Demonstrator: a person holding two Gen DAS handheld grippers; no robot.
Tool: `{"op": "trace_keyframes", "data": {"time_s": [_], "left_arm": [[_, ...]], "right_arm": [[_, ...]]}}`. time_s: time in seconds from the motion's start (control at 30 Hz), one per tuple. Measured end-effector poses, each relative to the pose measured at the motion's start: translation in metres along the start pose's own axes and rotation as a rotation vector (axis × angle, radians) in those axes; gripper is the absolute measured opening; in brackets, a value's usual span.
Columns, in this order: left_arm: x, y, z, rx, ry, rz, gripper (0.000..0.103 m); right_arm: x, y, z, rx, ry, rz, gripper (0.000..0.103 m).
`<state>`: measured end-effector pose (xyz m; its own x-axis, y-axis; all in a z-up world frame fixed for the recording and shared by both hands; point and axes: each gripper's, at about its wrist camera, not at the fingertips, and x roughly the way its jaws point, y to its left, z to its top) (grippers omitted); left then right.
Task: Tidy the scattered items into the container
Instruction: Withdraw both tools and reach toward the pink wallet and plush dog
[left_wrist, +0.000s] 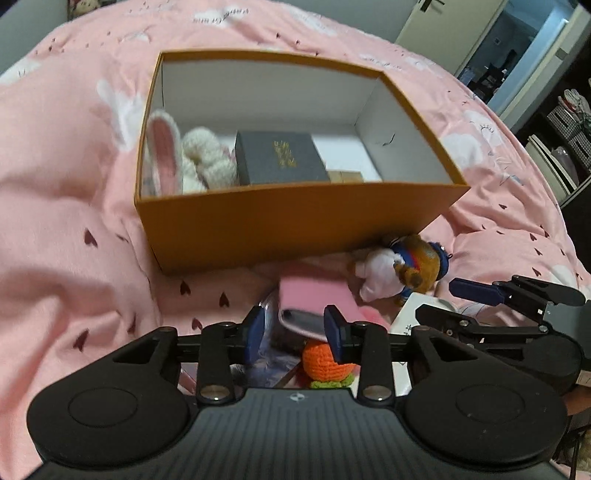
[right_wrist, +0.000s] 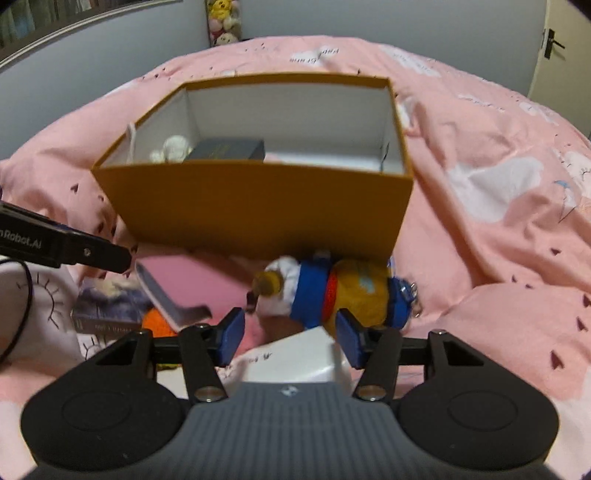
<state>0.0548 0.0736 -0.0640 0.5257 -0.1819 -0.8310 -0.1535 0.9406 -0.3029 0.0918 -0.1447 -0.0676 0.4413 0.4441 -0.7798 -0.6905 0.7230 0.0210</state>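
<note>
An orange box (left_wrist: 295, 221) sits on a pink bed (left_wrist: 66, 221), with a plush (right_wrist: 332, 291), pink case (left_wrist: 314, 299) and orange knit toy (left_wrist: 325, 363) scattered just before it. Both the left gripper (left_wrist: 295, 332) and right gripper (right_wrist: 290, 338) hang released above them, holding nothing.

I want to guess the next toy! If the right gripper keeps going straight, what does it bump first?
Probably the white box right under the open right gripper; the bear doll lies just past it, before the orange box. Depth is hard to judge.
</note>
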Motion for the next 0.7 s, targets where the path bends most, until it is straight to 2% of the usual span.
{"op": "trace_keyframes", "data": {"time_s": [0.07,0.2,0.5,0.63,0.7], "left_arm": [[0.005,0.005,0.001,-0.041,-0.012,0.002,0.05],[0.022,0.013,0.005,-0.11,-0.007,0.02,0.051],[0.051,0.013,0.012,-0.153,0.059,-0.051,0.051],[0.052,0.007,0.011,-0.135,0.043,-0.039,0.042],[0.05,0.008,0.011,-0.141,0.035,-0.042,0.038]], "right_arm": [[0.004,0.0,-0.001,0.004,0.004,0.0,0.057],[0.011,0.0,0.006,0.0,-0.006,-0.005,0.058],[0.041,0.013,0.028,-0.075,0.006,-0.023,0.057],[0.053,0.019,0.026,-0.122,0.025,-0.063,0.058],[0.055,0.023,0.025,-0.146,0.026,-0.078,0.054]]}}
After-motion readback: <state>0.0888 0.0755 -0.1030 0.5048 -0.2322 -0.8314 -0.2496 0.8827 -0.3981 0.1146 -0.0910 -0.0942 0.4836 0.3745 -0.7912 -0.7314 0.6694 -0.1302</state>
